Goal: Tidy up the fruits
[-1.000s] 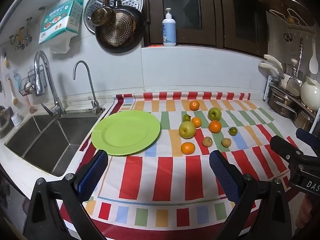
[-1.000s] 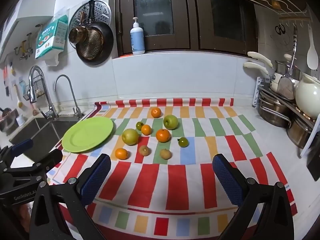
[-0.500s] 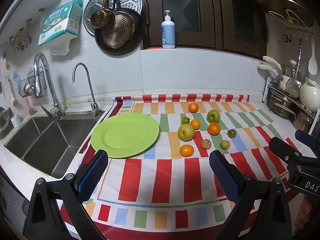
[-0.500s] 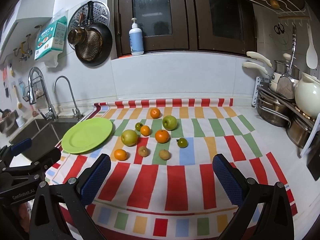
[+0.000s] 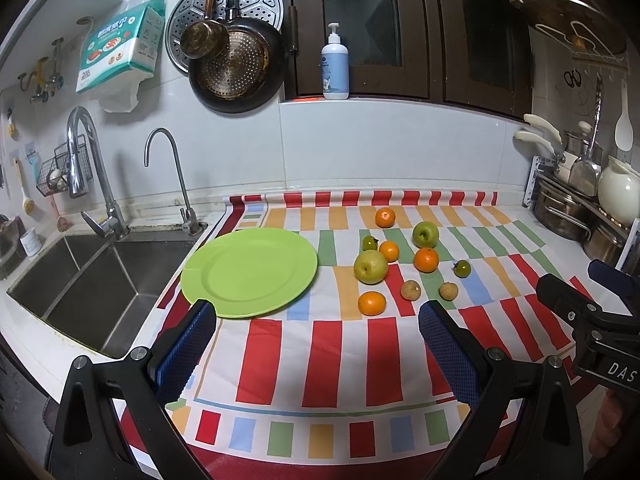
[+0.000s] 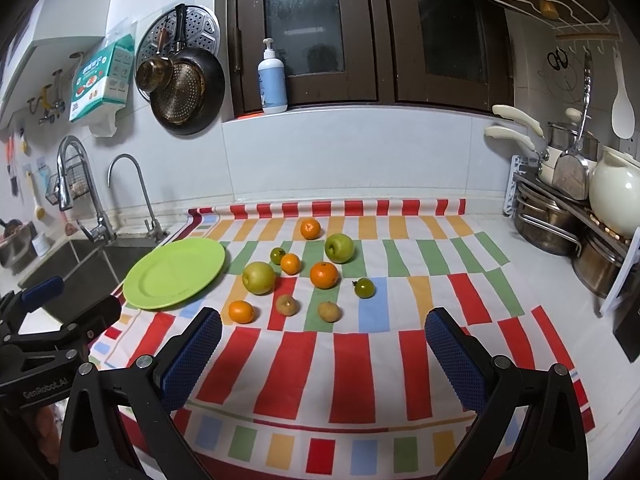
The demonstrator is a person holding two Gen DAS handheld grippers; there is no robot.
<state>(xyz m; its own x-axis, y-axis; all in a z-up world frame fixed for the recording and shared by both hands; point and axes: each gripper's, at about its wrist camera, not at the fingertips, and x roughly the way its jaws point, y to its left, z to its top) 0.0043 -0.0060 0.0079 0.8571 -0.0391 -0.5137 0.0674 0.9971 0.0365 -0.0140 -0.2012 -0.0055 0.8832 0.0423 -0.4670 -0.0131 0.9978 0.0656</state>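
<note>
An empty green plate [image 5: 248,272] [image 6: 174,272] lies on the left of a striped cloth [image 5: 340,352]. To its right sit loose fruits: a yellow-green pear [image 5: 370,267] [image 6: 259,278], a green apple [image 5: 425,234] [image 6: 339,248], several oranges, one nearest [image 5: 371,303] [image 6: 241,311], two small brown fruits [image 5: 410,290] [image 6: 287,305], and two small dark green ones [image 5: 462,268] [image 6: 364,287]. My left gripper [image 5: 316,344] is open and empty above the cloth's near part. My right gripper [image 6: 324,352] is open and empty, further right.
A steel sink [image 5: 80,280] with two taps lies left of the plate. Pots and a white kettle [image 6: 612,200] stand on a rack at the right. Pans hang on the back wall [image 5: 236,64]. A soap bottle [image 5: 335,68] stands on the ledge.
Both grippers have shifted only slightly; the view has crept a little. No fruit has moved and both grippers stay open.
</note>
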